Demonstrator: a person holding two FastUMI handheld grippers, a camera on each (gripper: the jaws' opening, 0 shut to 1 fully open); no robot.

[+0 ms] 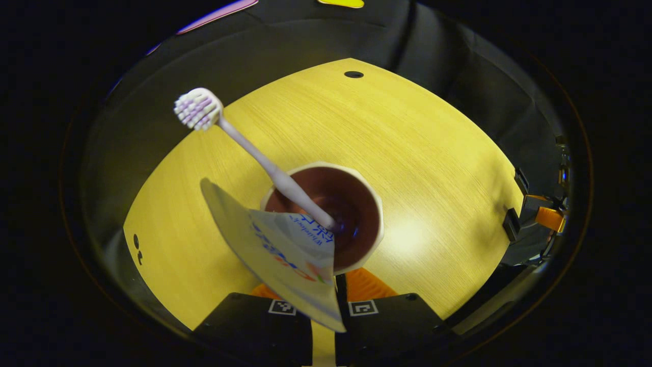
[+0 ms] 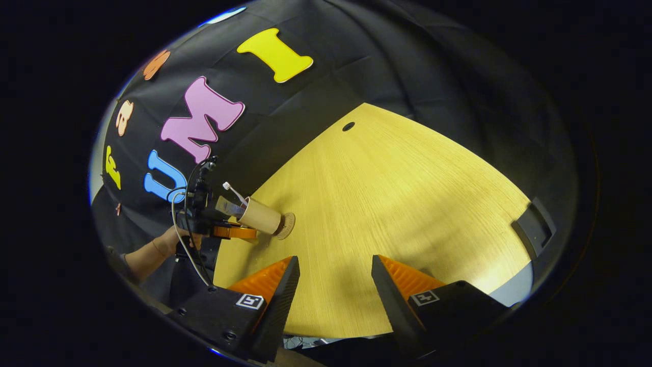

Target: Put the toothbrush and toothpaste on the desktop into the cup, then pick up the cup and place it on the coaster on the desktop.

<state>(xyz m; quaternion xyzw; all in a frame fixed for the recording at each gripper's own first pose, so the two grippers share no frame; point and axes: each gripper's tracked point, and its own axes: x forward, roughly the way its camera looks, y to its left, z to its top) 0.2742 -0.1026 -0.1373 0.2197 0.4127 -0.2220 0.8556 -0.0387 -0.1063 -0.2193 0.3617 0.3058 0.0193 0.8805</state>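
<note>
Looking down the left gripper view: one cup [image 1: 333, 216], brown inside, pale rim, just ahead of the left hand-held gripper [image 1: 326, 300]. Fingers sit close together at the cup's near side; whether both press on the wall, cannot tell. In the cup: one toothbrush [image 1: 265, 163], head leaning out toward 10 o'clock, and one toothpaste tube [image 1: 277, 250], flat crimped end sticking out toward 8 o'clock. Bench [image 1: 417, 153] is pale wood with one dark round hole [image 1: 353, 74] at 12 o'clock.

Right gripper view: right hand-held gripper [image 2: 336, 285] spread wide, nothing between its fingers, over bare bench. At 9 o'clock, the cup stands on one round coaster [image 2: 286, 225]; a person's forearm [image 2: 147, 253] behind the left hand-held gripper.
</note>
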